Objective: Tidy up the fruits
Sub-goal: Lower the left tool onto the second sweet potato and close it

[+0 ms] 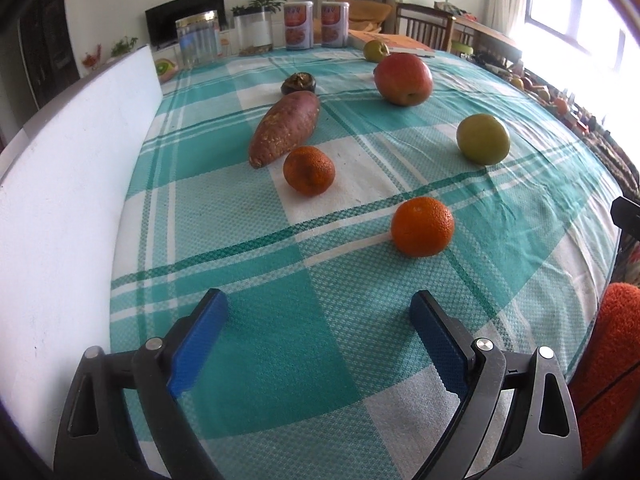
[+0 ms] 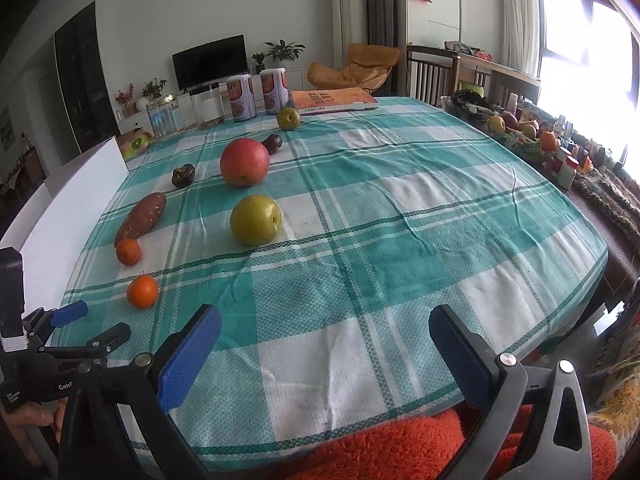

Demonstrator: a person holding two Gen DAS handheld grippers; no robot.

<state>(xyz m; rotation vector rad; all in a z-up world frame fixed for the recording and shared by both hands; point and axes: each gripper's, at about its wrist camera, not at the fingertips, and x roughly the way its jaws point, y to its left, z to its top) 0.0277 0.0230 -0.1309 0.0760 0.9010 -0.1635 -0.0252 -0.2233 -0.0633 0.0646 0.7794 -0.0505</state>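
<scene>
Fruit lies scattered on a checked tablecloth (image 2: 400,208); both grippers hover wide open and empty at the near edge.

Left gripper (image 1: 318,312) and right gripper (image 2: 324,326) hold nothing. Counted: two tangerines, nearest one (image 1: 422,226) and another (image 1: 309,170); two green apples, one near (image 2: 255,220), one far (image 2: 289,118); one red apple (image 2: 245,161); one sweet potato (image 1: 285,128); two dark fruits (image 2: 183,175). Tangerines look light and soft: probably squeeze gently across the middle. Apples seem firm, smooth, likely to roll.

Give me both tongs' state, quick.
Left tongs: open, holding nothing.
Right tongs: open, holding nothing.
</scene>
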